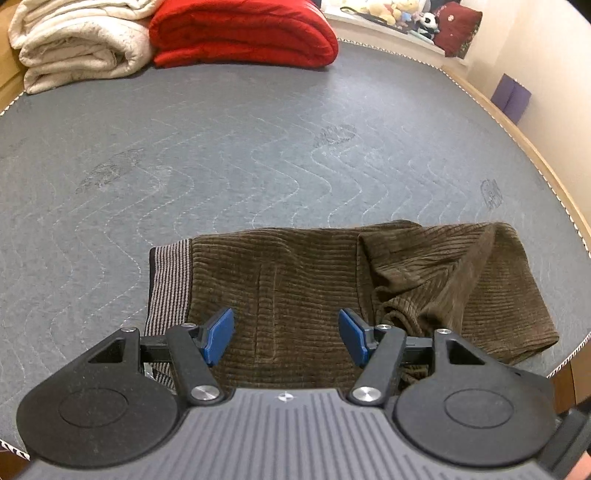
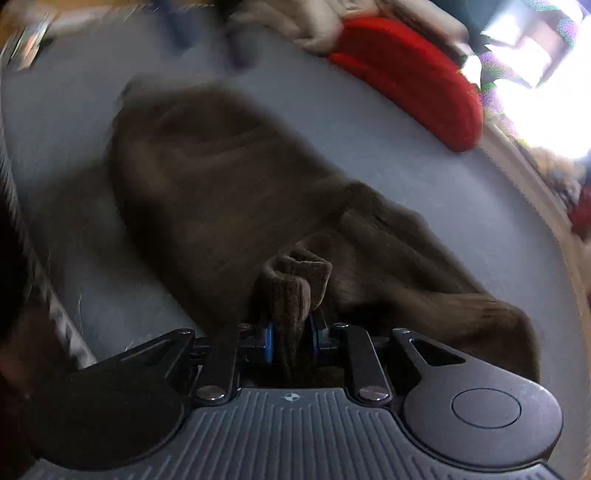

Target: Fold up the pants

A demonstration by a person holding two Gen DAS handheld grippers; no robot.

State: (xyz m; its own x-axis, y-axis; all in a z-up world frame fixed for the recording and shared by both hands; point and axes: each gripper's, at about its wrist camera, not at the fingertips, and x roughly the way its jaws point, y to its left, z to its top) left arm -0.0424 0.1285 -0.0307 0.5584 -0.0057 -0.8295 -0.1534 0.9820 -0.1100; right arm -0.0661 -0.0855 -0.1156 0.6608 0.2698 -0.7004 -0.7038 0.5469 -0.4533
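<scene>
Brown corduroy pants (image 1: pixel 295 280) with a grey striped waistband (image 1: pixel 168 288) lie on a grey quilted mattress (image 1: pixel 221 166), waistband to the left, legs bunched and folded over at the right. My left gripper (image 1: pixel 286 334) is open and empty, its blue pads (image 1: pixel 219 334) hovering over the upper part of the pants. In the blurred right wrist view, my right gripper (image 2: pixel 291 334) is shut on a bunched fold of the pants (image 2: pixel 291 291), with the rest of the pants (image 2: pixel 207 177) trailing away across the mattress (image 2: pixel 406 184).
A folded white blanket (image 1: pixel 77 40) and a folded red blanket (image 1: pixel 243 33) lie at the far end of the mattress; the red one also shows in the right wrist view (image 2: pixel 413 77). Stuffed toys (image 1: pixel 399 14) sit on a shelf. The wooden bed frame (image 1: pixel 517 136) runs along the right.
</scene>
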